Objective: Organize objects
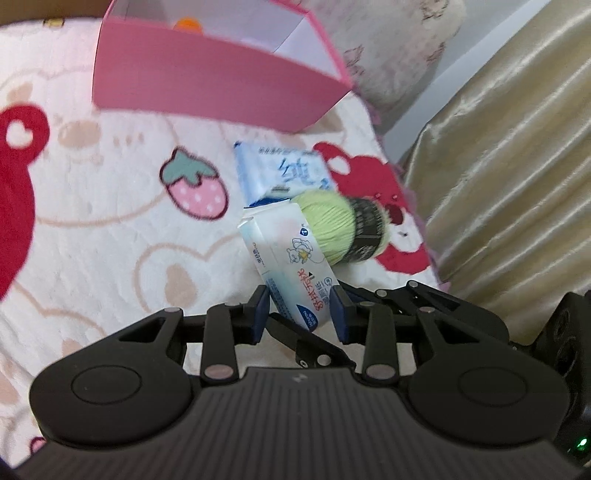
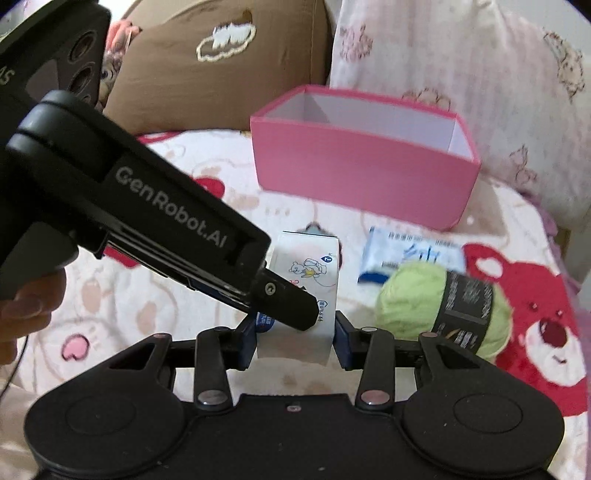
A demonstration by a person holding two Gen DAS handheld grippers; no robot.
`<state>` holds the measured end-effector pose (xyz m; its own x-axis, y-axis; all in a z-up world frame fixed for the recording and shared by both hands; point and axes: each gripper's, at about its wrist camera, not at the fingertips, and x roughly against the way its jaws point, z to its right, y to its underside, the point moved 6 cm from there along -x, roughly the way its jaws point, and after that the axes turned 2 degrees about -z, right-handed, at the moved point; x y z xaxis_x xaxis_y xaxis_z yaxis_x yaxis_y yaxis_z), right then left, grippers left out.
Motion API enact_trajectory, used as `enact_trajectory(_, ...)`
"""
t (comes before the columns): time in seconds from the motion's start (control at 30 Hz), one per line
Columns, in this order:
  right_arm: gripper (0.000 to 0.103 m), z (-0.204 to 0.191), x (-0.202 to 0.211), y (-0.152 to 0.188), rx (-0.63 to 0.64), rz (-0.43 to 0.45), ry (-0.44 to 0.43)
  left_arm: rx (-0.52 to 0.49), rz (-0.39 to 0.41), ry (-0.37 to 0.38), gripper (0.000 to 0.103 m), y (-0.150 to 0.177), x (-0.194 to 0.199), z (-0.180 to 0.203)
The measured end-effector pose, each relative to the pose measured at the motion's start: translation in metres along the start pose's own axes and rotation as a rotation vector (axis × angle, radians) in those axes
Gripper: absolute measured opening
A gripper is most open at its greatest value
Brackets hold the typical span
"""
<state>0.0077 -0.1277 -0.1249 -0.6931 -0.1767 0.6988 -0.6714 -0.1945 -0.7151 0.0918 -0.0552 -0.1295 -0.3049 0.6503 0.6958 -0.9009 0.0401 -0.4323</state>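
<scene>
White carton (image 1: 291, 266) tilted up btwn jaws, near green yarn (image 1: 332, 229), pink box (image 1: 207, 85).

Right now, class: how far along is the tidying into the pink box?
Done: something orange sits in the pink box. In hand: left gripper and right gripper both clamp the white carton. Left: green yarn ball and blue-white packet lie on the blanket.

On the bed (image 2: 140, 306), the open box (image 2: 354, 166) sits farthest back. Before it lies a flat packet (image 2: 410, 254), with the yarn ball (image 2: 439, 306) just in front, and the small carton (image 2: 306, 295) left of the yarn.
</scene>
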Motion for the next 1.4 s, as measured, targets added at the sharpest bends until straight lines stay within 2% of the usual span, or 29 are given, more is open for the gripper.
enact_trajectory(0.23,0.046,-0.008,0.025,-0.022,0.023,0.02,0.019,-0.048,0.02,-0.01,0.033,-0.01,0.027,0.017)
enact_trajectory(0.37,0.046,-0.009,0.025,-0.032,0.039,-0.024,0.036,-0.036,0.018,-0.002,0.033,-0.012,0.035,0.016)
enact_trajectory(0.47,0.046,-0.01,0.028,-0.04,0.058,-0.022,0.039,-0.048,0.04,-0.002,0.033,-0.014,0.041,0.017)
enact_trajectory(0.63,0.046,-0.008,0.031,-0.052,0.045,-0.016,0.039,-0.047,0.076,0.016,0.034,-0.02,0.053,0.019)
enact_trajectory(0.77,0.046,-0.005,0.036,-0.064,-0.001,-0.006,0.027,-0.062,0.083,-0.001,0.034,-0.03,0.061,0.026)
enact_trajectory(0.83,0.046,0.0,0.041,-0.075,-0.043,0.023,0.008,-0.072,0.118,-0.015,0.034,-0.037,0.07,0.031)
enact_trajectory(0.97,0.046,0.003,0.047,-0.093,-0.042,0.073,-0.01,-0.095,0.17,-0.04,0.036,-0.051,0.087,0.042)
enact_trajectory(1.17,0.046,0.016,0.049,-0.12,-0.066,0.107,-0.034,-0.083,0.181,-0.044,0.036,-0.082,0.099,0.049)
enact_trajectory(1.4,0.046,0.042,0.03,-0.157,-0.075,0.131,-0.031,-0.097,0.187,-0.059,0.036,-0.131,0.091,0.055)
